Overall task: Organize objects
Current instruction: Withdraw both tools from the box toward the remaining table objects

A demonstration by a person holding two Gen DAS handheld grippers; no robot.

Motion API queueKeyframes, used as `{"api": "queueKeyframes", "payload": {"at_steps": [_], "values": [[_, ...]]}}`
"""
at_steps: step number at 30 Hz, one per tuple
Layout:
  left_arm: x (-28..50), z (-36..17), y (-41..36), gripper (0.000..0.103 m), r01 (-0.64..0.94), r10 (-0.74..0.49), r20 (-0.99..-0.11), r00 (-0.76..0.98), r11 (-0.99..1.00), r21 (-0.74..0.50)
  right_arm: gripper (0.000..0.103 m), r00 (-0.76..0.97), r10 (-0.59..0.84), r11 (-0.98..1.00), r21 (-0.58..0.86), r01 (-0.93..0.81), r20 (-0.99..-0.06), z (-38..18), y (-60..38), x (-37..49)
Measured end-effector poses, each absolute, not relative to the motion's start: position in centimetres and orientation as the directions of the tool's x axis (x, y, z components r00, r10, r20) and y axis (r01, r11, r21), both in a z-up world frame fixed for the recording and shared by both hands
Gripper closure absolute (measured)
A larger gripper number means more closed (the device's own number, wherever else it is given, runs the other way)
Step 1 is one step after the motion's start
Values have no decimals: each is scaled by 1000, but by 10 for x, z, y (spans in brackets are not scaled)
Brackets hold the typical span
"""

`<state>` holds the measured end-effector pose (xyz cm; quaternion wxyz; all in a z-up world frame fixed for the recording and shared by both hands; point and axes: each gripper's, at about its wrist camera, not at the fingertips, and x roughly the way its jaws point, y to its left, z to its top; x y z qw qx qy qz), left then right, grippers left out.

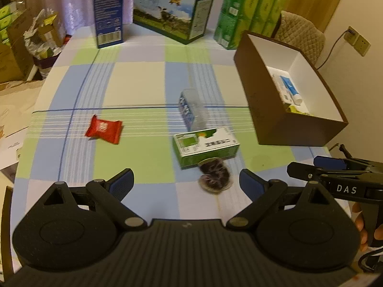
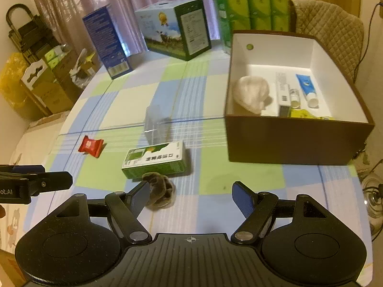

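Where the checked cloth of green, blue and cream covers the surface [image 1: 134, 88], scattered with loose things: red snack packet [image 1: 104, 129] to the left, clear plastic bottle [image 1: 193, 111] lying on its side near the middle, green-and-white carton [image 1: 205, 147] just in front of it, dark fuzzy hair tie [image 1: 215, 175] touching the carton's near edge. Toward the right, brown box [image 2: 294, 141] with white lining, holding a blue-and-white tube [image 2: 307, 90], a pale crumpled cloth [image 2: 251, 93], a small white pack and something yellow at the near wall. Along the far edge, tall blue carton [image 2: 107, 40], milk case printed with a cow [image 2: 172, 30], stacked green tissue packs [image 2: 251, 2]. Behind, pinkish curtains, a quilted chair back [image 2: 332, 31], cardboard boxes heaped on the left, a wall socket with a plugged cord on the right.

Left gripper [image 1: 186, 181] low over the near edge, jaws spread wide, gripping nothing. Right gripper [image 2: 190, 193] likewise spread wide and empty, its left pad just beside the hair tie; touching or not, hard to say.

Bottle blurred and nearly see-through from the right wrist view. Print on the carton unreadable. Yellow item in the box half hidden by the wall. Fingers on the right gripper's handle cut off at the frame edge.
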<state>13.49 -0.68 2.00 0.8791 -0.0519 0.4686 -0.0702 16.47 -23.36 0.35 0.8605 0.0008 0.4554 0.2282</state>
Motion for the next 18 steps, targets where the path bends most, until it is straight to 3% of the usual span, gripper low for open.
{"api": "queueKeyframes", "payload": {"at_steps": [18], "values": [[141, 0, 13, 10, 15, -151, -833, 532, 985, -169, 30, 465, 397, 874, 171, -455, -792, -18, -218, 176]]}}
